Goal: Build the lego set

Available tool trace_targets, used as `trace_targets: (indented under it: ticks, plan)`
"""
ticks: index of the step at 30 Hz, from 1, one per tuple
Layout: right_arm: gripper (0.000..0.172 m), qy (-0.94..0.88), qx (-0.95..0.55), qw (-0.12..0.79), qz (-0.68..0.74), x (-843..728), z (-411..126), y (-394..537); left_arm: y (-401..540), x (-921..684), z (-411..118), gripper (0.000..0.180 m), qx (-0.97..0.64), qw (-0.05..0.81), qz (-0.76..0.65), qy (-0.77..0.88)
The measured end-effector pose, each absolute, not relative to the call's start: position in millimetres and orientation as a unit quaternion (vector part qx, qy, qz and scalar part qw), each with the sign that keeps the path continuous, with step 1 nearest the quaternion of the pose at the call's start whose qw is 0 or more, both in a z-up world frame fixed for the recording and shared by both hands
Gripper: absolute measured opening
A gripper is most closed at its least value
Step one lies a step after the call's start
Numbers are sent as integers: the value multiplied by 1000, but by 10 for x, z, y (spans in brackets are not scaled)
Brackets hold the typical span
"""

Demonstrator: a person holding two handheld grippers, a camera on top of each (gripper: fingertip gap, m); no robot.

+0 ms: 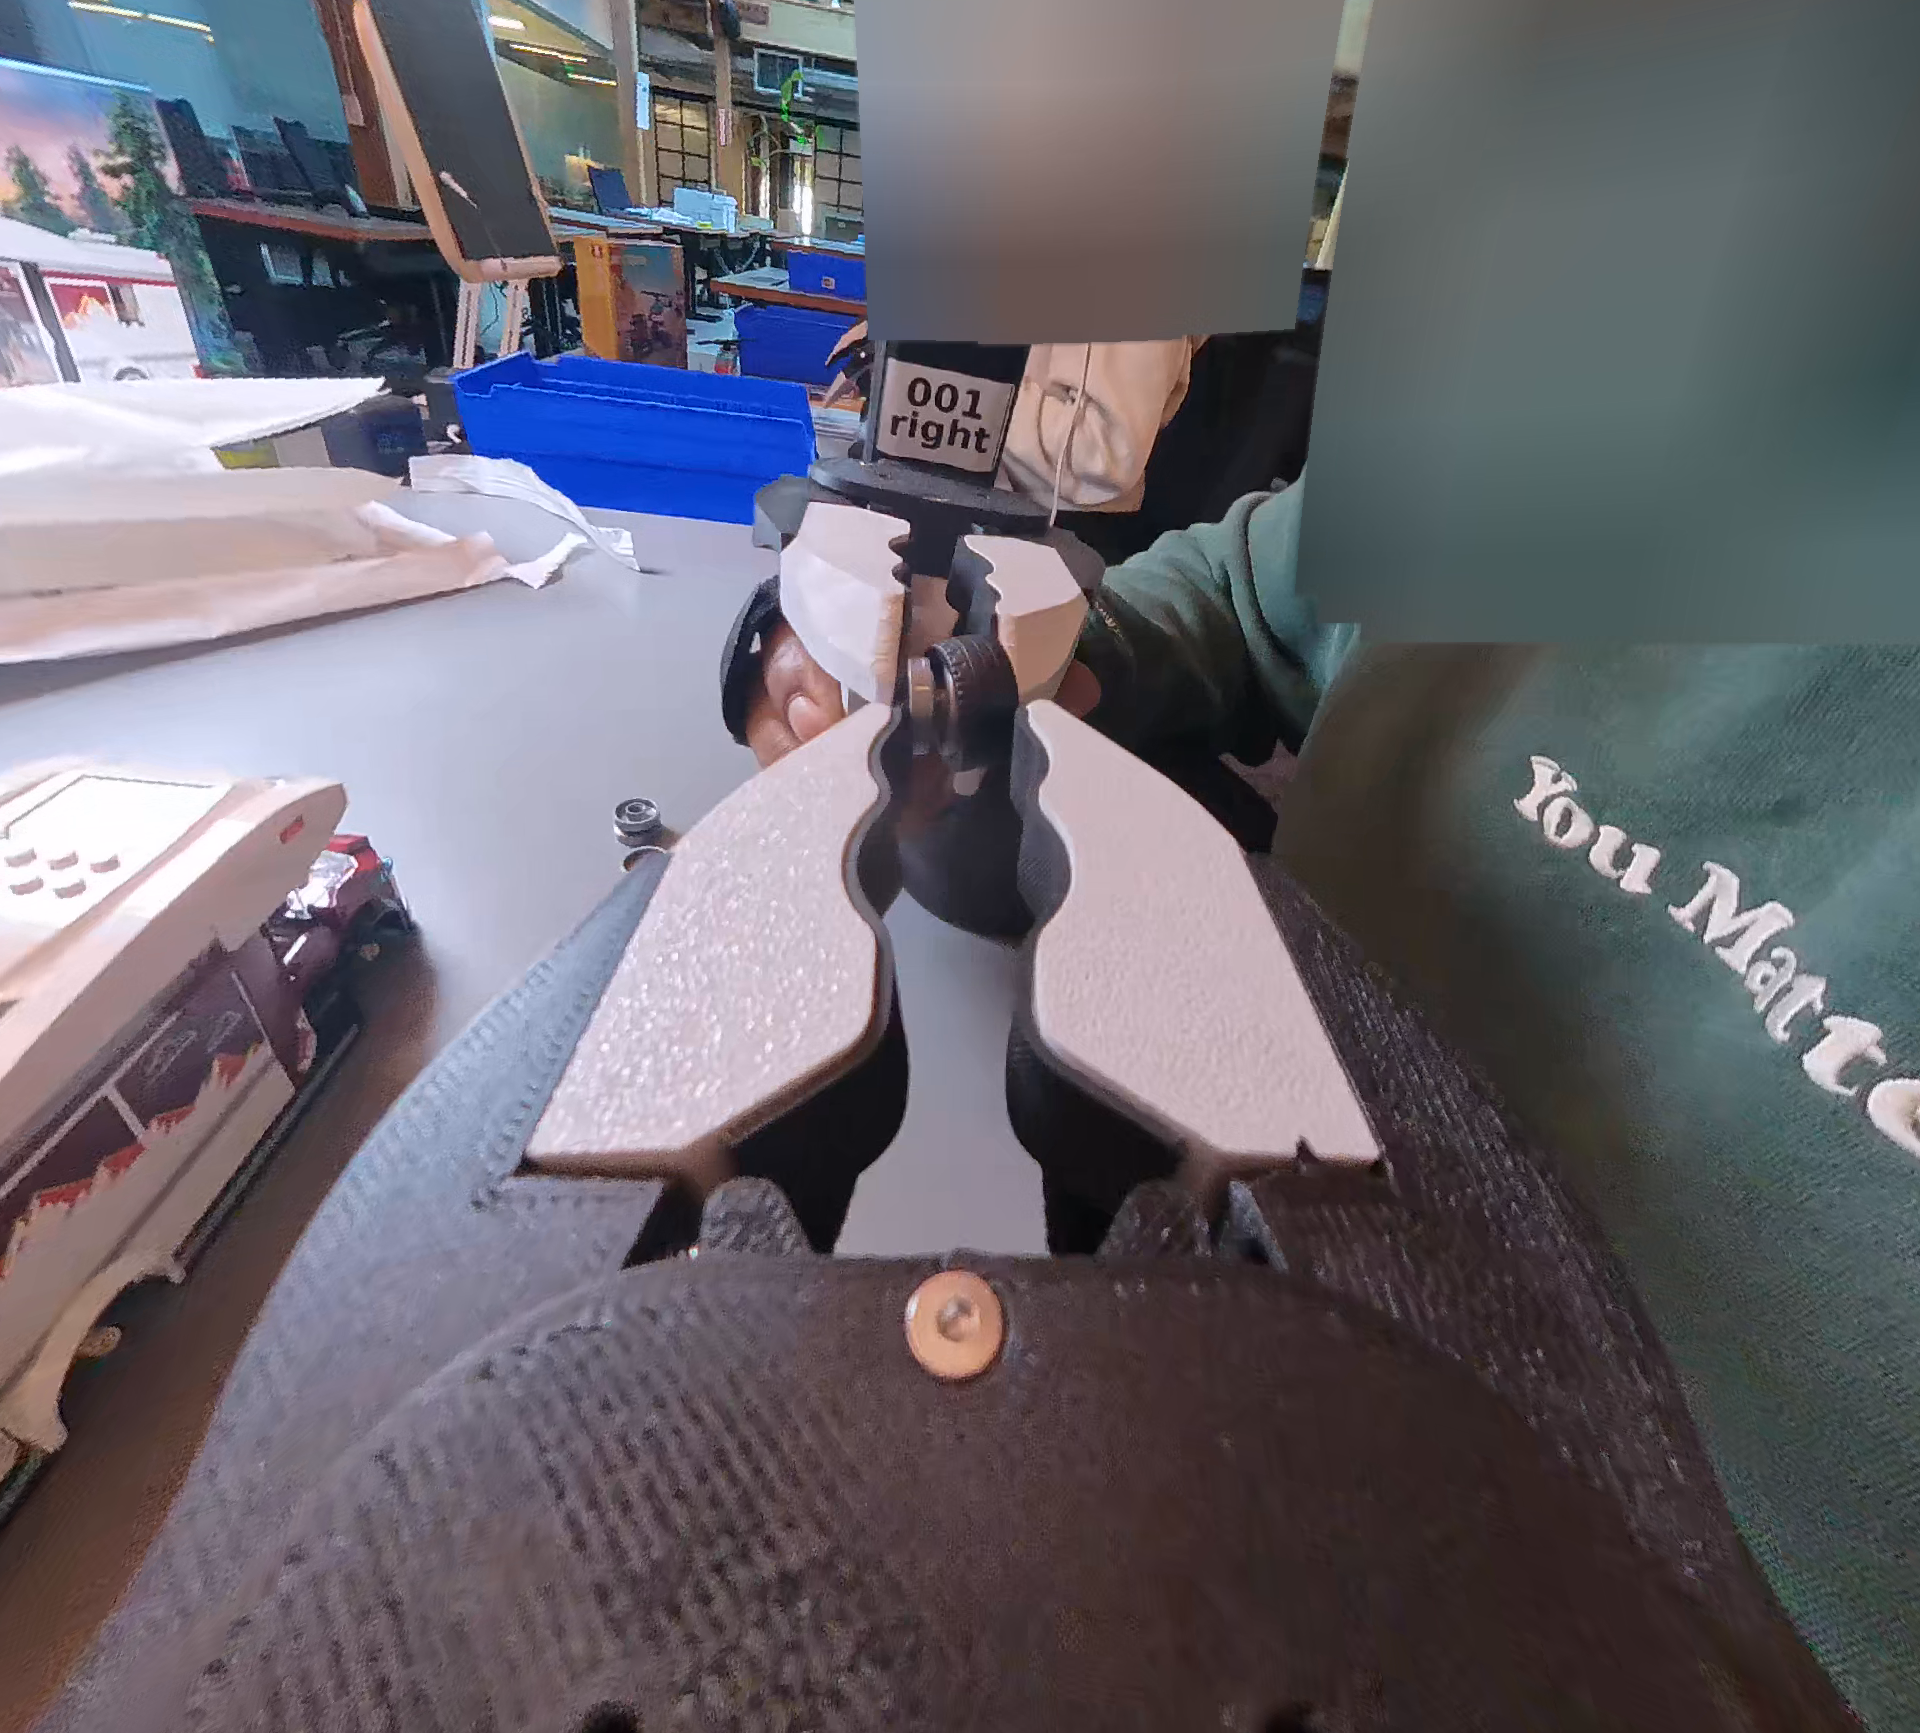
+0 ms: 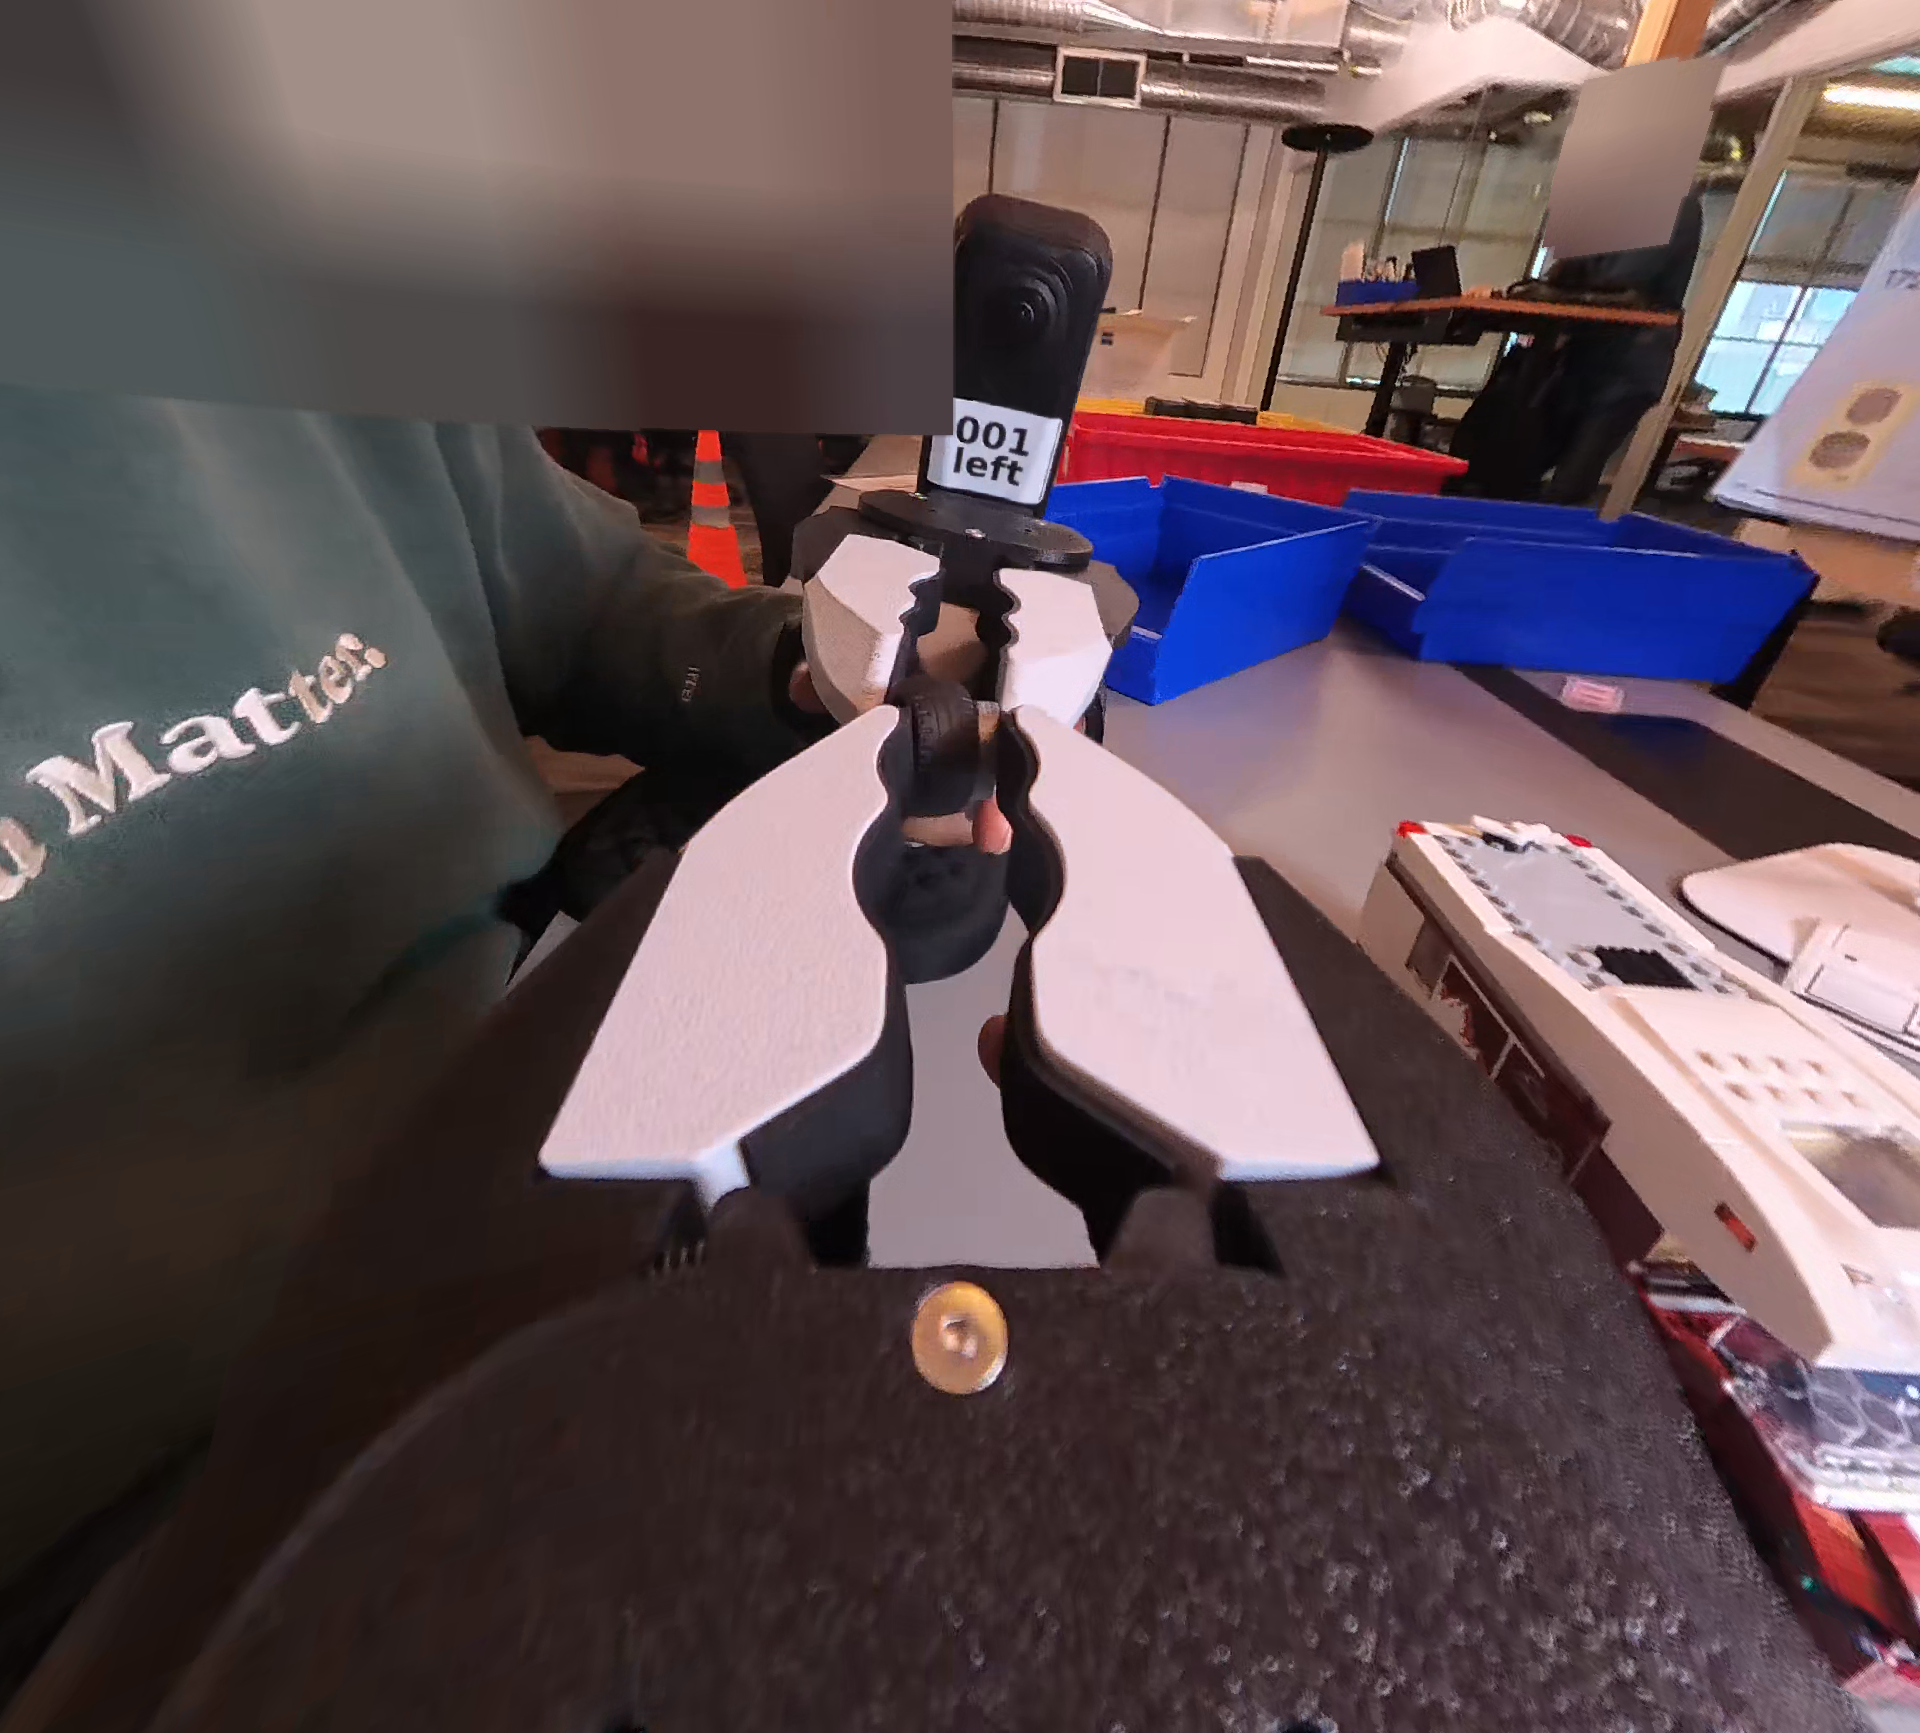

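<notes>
The two grippers meet tip to tip above a grey surface (image 1: 436, 748), each nearly pressed together around a small black toy wheel (image 1: 971, 681) with a silvery hub that sits between both pairs of fingertips. The left gripper (image 1: 961, 727) appears to pinch the wheel from its side, and the right gripper (image 2: 951, 727) clamps the same wheel from the opposite side; whether every pad actually presses on it cannot be told. A person in a green sweatshirt (image 1: 1610, 956) stands close behind, hands wrapped around both handles. A second small wheel (image 1: 636, 819) lies loose on the surface just beside the left gripper. A white and maroon toy camper van (image 1: 156, 1008) built of bricks rests near it, with its roof section (image 2: 1558, 935) showing beside the right gripper. Farther back lie crumpled white paper bags (image 1: 208, 530) and several blue bins (image 2: 1558, 582), with a red bin (image 2: 1247, 452) behind them.
</notes>
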State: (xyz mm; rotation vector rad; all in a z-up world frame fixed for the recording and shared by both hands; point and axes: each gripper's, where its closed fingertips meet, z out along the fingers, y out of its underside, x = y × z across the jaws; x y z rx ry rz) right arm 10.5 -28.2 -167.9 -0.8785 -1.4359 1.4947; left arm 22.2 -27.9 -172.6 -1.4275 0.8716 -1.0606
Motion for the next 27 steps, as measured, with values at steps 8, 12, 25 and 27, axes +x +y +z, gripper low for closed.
trace_targets:
  ticks: [8, 12, 25, 27]
  plan:
    - [14, -586, -328, 421, 610, 155, -1662, -366, -368, 282, -1722, 17, -591, 554, -430, 399]
    - [14, -578, -330, 407, 626, 160, -1640, -381, -387, 286, -1702, 16, -587, 555, -434, 399]
    - [14, -560, -357, 378, 646, 130, -1636, -350, -363, 253, -1691, 16, -587, 535, -482, 370]
    - [15, -561, -366, 367, 646, 130, -1652, -335, -342, 245, -1708, 16, -591, 529, -489, 363]
